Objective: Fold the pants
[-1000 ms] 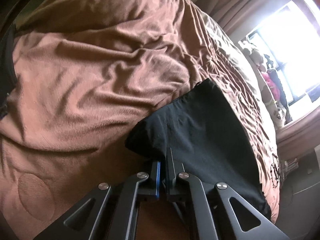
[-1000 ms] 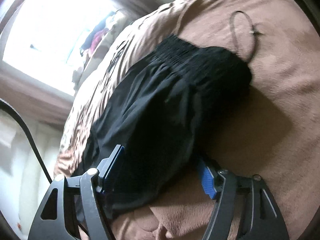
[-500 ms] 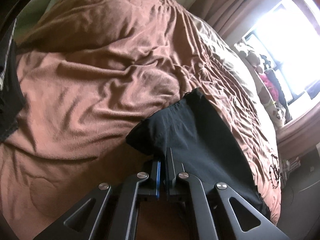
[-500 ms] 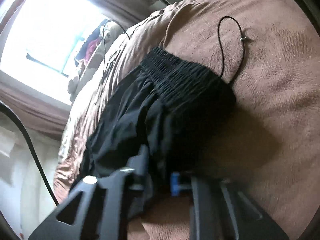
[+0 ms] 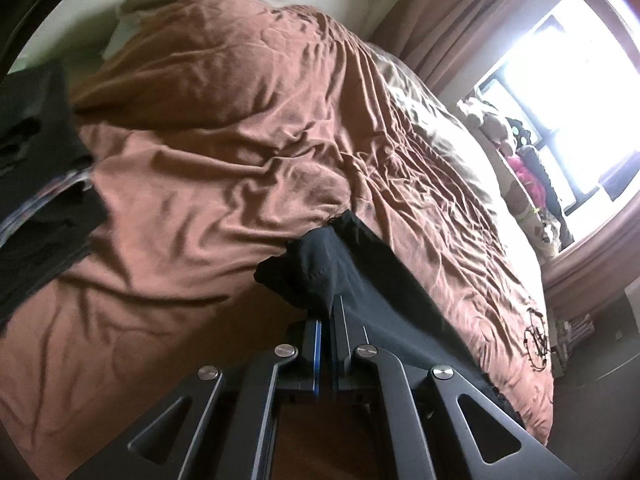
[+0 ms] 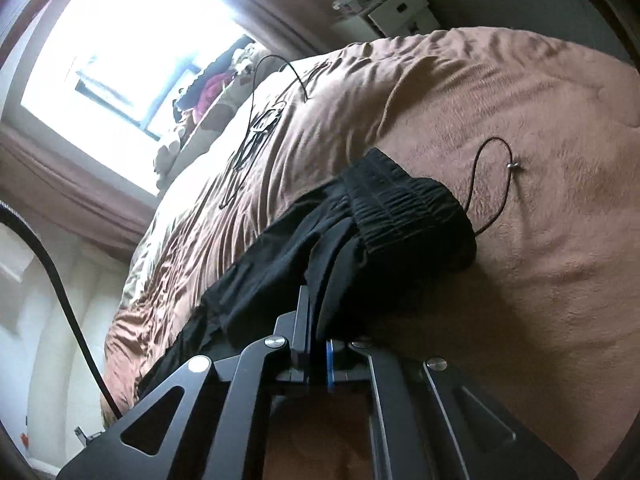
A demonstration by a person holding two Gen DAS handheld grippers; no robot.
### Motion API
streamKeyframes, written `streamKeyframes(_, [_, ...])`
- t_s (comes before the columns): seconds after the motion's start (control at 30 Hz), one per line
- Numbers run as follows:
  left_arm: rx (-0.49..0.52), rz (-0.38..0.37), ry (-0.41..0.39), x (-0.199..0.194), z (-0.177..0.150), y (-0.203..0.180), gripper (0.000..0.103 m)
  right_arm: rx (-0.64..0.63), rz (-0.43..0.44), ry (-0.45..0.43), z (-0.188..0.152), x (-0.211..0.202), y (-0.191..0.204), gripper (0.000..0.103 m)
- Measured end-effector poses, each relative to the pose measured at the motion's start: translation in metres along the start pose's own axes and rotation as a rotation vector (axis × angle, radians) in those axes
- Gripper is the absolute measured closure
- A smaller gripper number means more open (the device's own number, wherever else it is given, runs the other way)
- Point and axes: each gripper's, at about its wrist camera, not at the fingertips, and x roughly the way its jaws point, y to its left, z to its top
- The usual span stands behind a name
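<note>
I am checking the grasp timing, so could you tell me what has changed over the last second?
The right gripper has just been closing and now pinches the black pants near the waistband; a second ago its jaws stood open around them. Both pinched edges have risen off the brown blanket. The left gripper stayed shut on the pants' other end.

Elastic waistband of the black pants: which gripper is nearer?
Right. The right gripper is shut on the black pants just below the gathered waistband. The left gripper is shut on a hem end of the pants, with no waistband in its view.
</note>
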Motion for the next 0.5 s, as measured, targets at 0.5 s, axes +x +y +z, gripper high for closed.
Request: streamKeyframes(0.5, [-0.08,-0.015,-0.015,-0.089,-0.057,0.077,0.1,-0.031,-0.007,0.079,0.001,-0.032,-0.002,0.102])
